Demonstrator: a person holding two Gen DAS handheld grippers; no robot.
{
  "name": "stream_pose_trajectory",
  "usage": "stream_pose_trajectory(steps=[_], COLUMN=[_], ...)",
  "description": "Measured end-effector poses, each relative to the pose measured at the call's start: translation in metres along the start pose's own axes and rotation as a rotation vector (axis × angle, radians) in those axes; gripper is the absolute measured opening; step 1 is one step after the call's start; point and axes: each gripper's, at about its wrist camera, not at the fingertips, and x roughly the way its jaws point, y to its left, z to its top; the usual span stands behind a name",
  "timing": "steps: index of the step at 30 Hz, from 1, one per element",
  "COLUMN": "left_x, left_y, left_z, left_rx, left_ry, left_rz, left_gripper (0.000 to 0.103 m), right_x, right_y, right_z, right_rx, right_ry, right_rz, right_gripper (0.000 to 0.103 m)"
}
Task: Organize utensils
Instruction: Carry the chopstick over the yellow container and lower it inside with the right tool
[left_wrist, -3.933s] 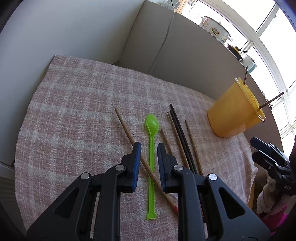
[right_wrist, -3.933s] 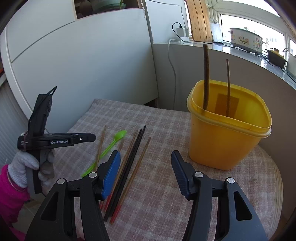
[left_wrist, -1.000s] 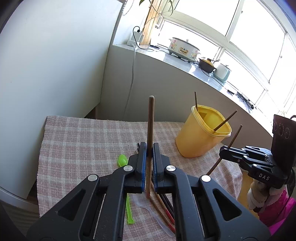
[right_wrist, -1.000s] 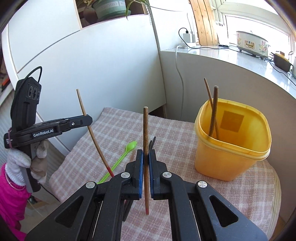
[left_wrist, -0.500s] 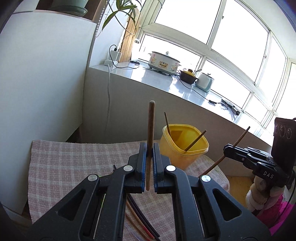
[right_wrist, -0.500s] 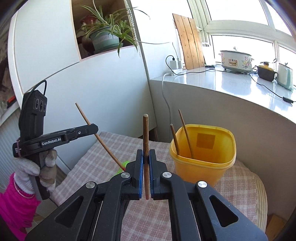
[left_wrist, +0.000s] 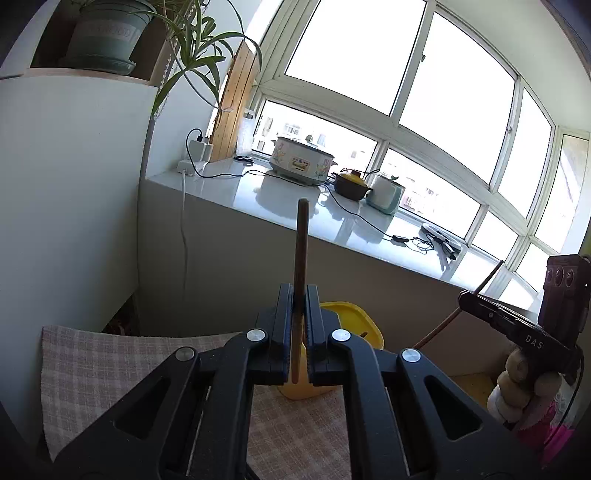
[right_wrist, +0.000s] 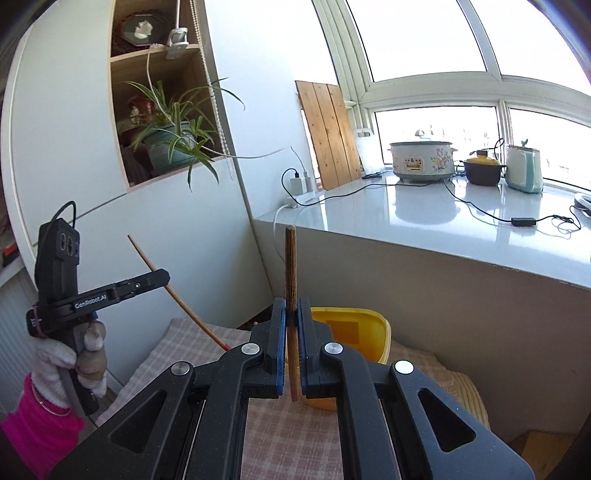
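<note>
Your left gripper (left_wrist: 298, 325): jaws clamped on a chopstick (left_wrist: 300, 258), upright. Your right gripper (right_wrist: 291, 332): jaws clamped on a second chopstick (right_wrist: 290, 266), upright. Yellow tub (right_wrist: 364, 332): on the checked cloth (right_wrist: 184, 354), just beyond both grippers, at 12 o'clock. Left gripper at 9 o'clock in the right view.

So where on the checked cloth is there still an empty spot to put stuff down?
In the left wrist view, the checked cloth lies bare from its left edge, near the white wall, across to the tongs. The far right corner is taken by the yellow tub. The cloth right under both tongs is hidden, so I can't tell there.
</note>
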Motion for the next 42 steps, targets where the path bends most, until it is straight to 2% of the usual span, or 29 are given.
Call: stream_pose_trajectory(steps=[7, 17, 30, 42], left_x=[0.015, 0.042, 0.075, 0.096], left_y=[-0.016, -0.029, -0.023, -0.009], left_z=[0.018, 0.025, 0.001, -0.026], left_rx=[0.002, 0.020, -0.016, -0.060], left_ry=[-0.028, -0.032, 0.054, 0.138], left_rz=[-0.039, -0.012, -0.040, -0.045], left_gripper=[0.004, 0.004, 0.004, 0.004], right_x=[-0.004, 0.010, 0.050, 0.082], right_y=[-0.009, -0.014, -0.032, -0.050], right_z=[0.017, 0.033, 0.011, -0.020], right_rx=[0.005, -0.013, -0.001, 0.049], right_ry=[-0.044, -0.069, 0.029, 0.151], right_rz=[-0.024, -0.070, -0.128, -0.126], right_gripper=[0.004, 0.004, 0.004, 0.004])
